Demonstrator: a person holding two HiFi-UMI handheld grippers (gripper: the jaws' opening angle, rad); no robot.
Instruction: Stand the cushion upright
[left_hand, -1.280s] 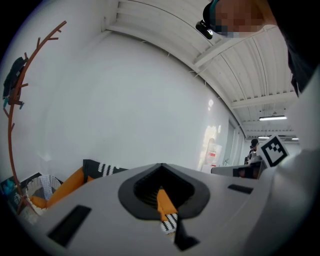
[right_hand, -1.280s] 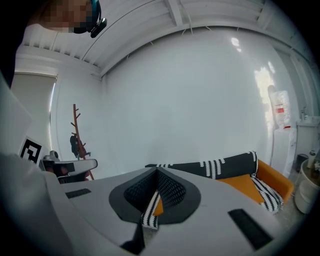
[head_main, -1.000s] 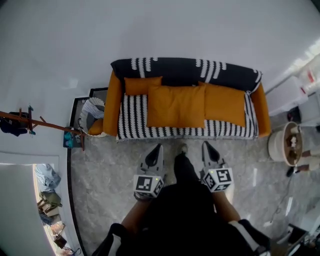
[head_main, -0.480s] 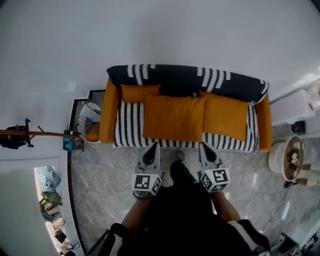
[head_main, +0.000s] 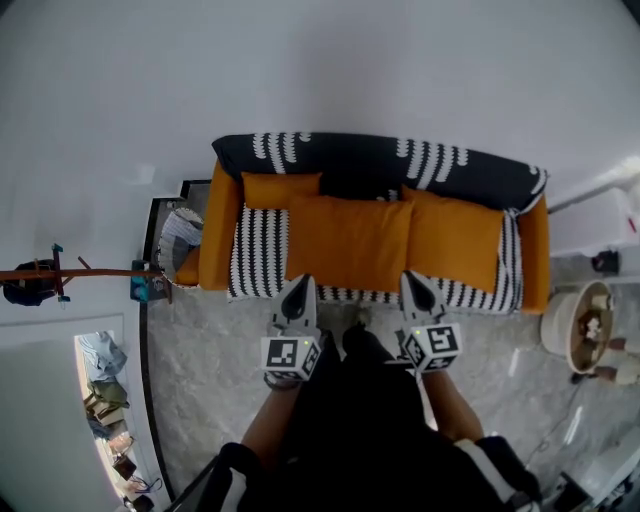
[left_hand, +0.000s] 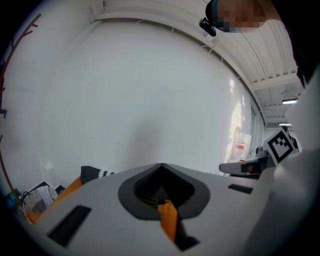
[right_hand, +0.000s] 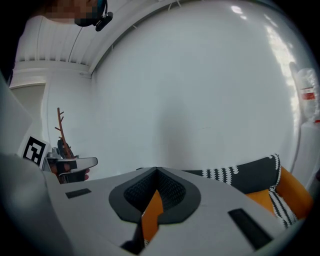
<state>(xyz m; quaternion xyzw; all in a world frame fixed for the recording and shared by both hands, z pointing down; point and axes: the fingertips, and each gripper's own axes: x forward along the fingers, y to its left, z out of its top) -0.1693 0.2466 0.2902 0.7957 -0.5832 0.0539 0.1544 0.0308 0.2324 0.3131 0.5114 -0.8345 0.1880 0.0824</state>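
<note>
A large orange cushion (head_main: 348, 243) lies flat on the middle of the striped sofa seat (head_main: 258, 250). A second orange cushion (head_main: 455, 238) lies at its right, and a smaller one (head_main: 280, 189) leans against the black-and-white backrest (head_main: 440, 165) at the left. My left gripper (head_main: 299, 284) is shut and empty, its tip just short of the seat's front edge below the large cushion's left corner. My right gripper (head_main: 414, 280) is also shut and empty, at the front edge between the two big cushions. In the gripper views the closed tips (left_hand: 160, 166) (right_hand: 156, 170) hide most of the sofa.
A woven basket (head_main: 180, 232) stands against the sofa's left arm (head_main: 218, 225). A wooden coat rack (head_main: 90, 272) reaches in from the left. A round white tub (head_main: 580, 325) and a white cabinet (head_main: 600, 215) stand at the right. The floor (head_main: 210, 380) is grey marble.
Both grippers have moved forward, from the open floor to the sofa's front edge, staying shut. The sofa now sits lower and closer in the head view.
</note>
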